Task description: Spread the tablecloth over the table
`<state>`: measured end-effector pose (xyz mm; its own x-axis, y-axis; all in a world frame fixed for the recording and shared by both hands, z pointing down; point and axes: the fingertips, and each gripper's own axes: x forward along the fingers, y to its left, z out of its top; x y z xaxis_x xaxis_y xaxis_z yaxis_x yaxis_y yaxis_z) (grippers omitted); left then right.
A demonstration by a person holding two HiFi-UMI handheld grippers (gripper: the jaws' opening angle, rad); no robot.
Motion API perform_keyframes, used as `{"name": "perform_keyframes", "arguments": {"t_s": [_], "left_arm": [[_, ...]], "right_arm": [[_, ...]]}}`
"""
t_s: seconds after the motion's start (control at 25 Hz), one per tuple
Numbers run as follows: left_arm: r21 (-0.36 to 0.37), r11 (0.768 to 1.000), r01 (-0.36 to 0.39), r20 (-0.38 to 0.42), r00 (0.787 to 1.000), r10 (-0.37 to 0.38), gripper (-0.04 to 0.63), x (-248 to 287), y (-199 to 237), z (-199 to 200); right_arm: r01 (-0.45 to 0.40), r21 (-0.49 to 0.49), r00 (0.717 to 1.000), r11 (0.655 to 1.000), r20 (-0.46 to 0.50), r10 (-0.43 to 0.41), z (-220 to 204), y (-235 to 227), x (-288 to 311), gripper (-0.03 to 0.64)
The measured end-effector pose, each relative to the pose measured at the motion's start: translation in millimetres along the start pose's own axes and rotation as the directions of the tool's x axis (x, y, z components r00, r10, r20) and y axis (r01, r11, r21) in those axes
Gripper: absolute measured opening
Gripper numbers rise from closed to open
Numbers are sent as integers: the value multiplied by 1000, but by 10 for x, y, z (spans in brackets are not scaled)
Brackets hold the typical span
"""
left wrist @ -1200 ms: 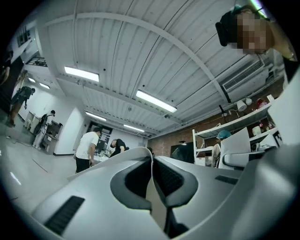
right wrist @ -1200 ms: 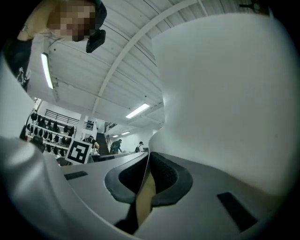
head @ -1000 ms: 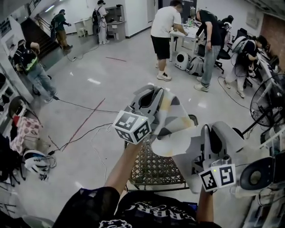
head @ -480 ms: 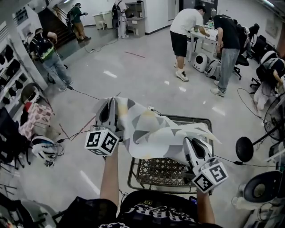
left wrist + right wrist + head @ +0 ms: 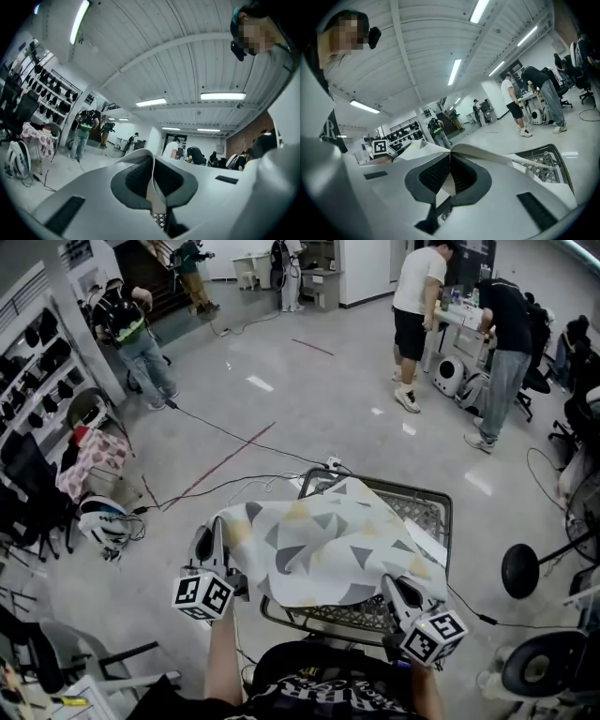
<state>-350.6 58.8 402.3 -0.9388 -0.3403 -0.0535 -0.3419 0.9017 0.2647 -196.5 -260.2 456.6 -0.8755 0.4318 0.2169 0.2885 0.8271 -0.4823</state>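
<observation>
1. My left gripper (image 5: 212,542): jaws closed tight on the near-left edge of the tablecloth (image 5: 323,545), w/ thin cloth pinched btwn the pads.
2. My right gripper (image 5: 394,585): jaws clamped the same way on the near-right edge.
3. Cloth is white w/ grey + yellow triangles. It's draped over the wire-mesh table (image 5: 433,505) and covers most of the top. Far rim & right-side mesh are bare.
4. Near edge runs btwn both grippers, at the table's near side.
5. Both grippers point roughly level, away from me.
6. Bkgd: people (image 5: 412,287) at desks far right, cable (image 5: 216,432) across the floor.
</observation>
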Motion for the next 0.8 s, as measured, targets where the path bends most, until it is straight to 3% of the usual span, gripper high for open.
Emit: {"name": "perform_keyframes", "arguments": {"t_s": [0.16, 0.28, 0.4, 0.6, 0.8], "left_arm": [[76, 996, 42, -16, 999, -41, 23, -219, -327, 76], [158, 986, 49, -15, 999, -47, 23, -340, -611, 133], [190, 978, 89, 6, 996, -92, 21, -311, -931, 224], [241, 939, 245, 40, 964, -262, 20, 227, -1610, 493], [255, 900, 353, 21, 929, -370, 20, 1096, -1831, 682]], "right_arm": [[13, 98, 999, 995, 46, -18, 75, -177, -310, 18], [30, 84, 993, 996, 111, -40, 329, -280, -531, 18], [-21, 101, 975, 995, 220, -2, 700, -363, -689, 17], [-25, 6, 941, 1000, 337, 21, 1597, -501, -690, 17], [10, -10, 899, 1000, 437, -5, 2288, -672, -236, 15]]}}
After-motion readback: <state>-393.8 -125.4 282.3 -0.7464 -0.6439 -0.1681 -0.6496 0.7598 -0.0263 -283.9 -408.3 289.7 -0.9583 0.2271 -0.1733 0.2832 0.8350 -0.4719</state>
